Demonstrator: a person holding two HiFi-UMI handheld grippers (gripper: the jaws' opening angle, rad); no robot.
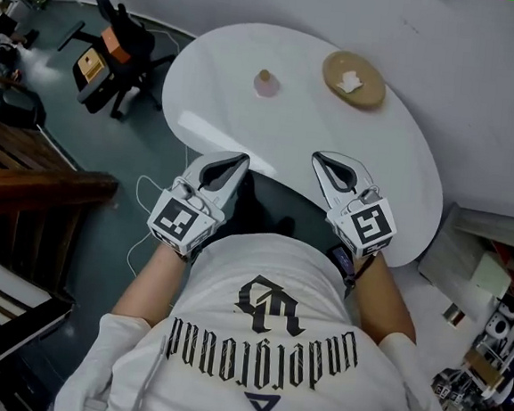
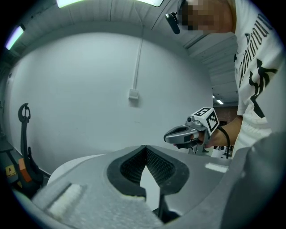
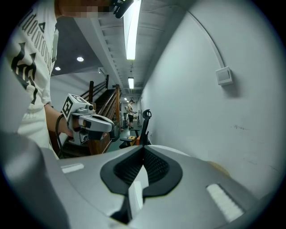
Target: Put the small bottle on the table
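In the head view a small pinkish bottle (image 1: 266, 83) with a tan cap stands upright on the round white table (image 1: 247, 119), towards its far side. Both grippers hover over the table's near edge, well short of the bottle. My left gripper (image 1: 230, 166) is shut and empty, and its own view shows the jaw tips (image 2: 145, 148) meeting. My right gripper (image 1: 329, 166) is shut too, with nothing between its pads (image 3: 144, 150). Each gripper appears in the other's view: the right gripper (image 2: 184, 133) and the left gripper (image 3: 91, 122). Neither gripper view shows the bottle.
A round wooden plate (image 1: 353, 79) with a white scrap on it lies at the table's far right. A black office chair (image 1: 119, 49) stands left of the table, with dark wooden steps (image 1: 27, 180) nearer. A wall (image 2: 89, 89) rises behind the table. Clutter (image 1: 489, 310) sits at the right.
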